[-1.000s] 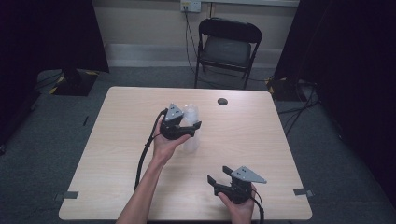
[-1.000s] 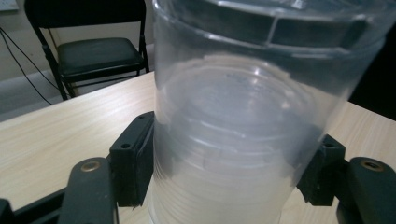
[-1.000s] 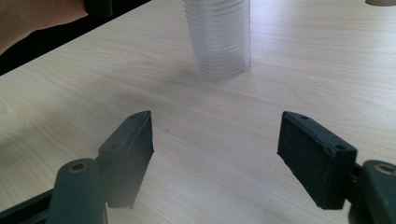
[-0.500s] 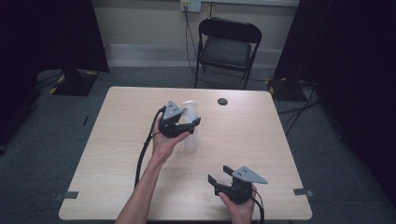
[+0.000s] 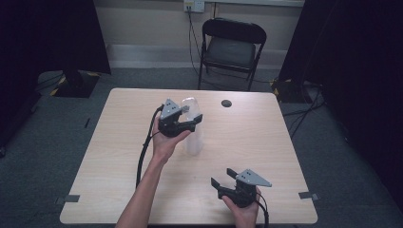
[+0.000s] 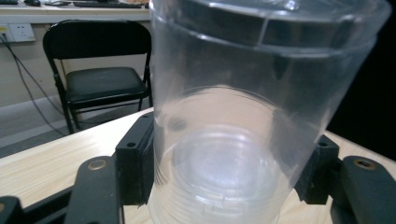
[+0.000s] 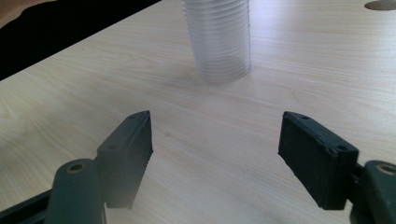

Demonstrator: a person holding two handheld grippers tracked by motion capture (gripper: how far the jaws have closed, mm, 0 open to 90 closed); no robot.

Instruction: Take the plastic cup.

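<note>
- Cup stack (image 5: 192, 130), clear plastic and ribbed, stands upright near the middle of the bench (image 5: 104, 156) in the high view. The left gripper (image 5: 192, 119) sits at the stack's upper part with its fingers set on either side. A second ago that gripper was lower and nearer the person; it has since crept toward twelve o'clock and lifted a little, and the top of the stack now reads taller. My judgement is that the top cup is being drawn off the rest. The right gripper (image 5: 222, 178) rests at five o'clock of the stack, well apart, unchanged, fingers wide and holding nothing.
- Around it, a small dark round hole (image 5: 226, 103) lies in the bench at one o'clock of the stack, and a black folding chair (image 5: 231, 50) stands beyond the far edge at twelve. Nothing stands between either gripper and the stack.
- Left gripper view: the top cup (image 6: 252, 112) is very close, and the black fingers (image 6: 135, 163) press its wall from both sides, so the grip looks firm. A nested cup below shows through the clear wall.
- Right gripper view: the fingers (image 7: 126, 154) stand far apart over bare wood. The base of the stack (image 7: 219, 42) stands at twelve o'clock, free for this gripper to steady if the cups stick together.
</note>
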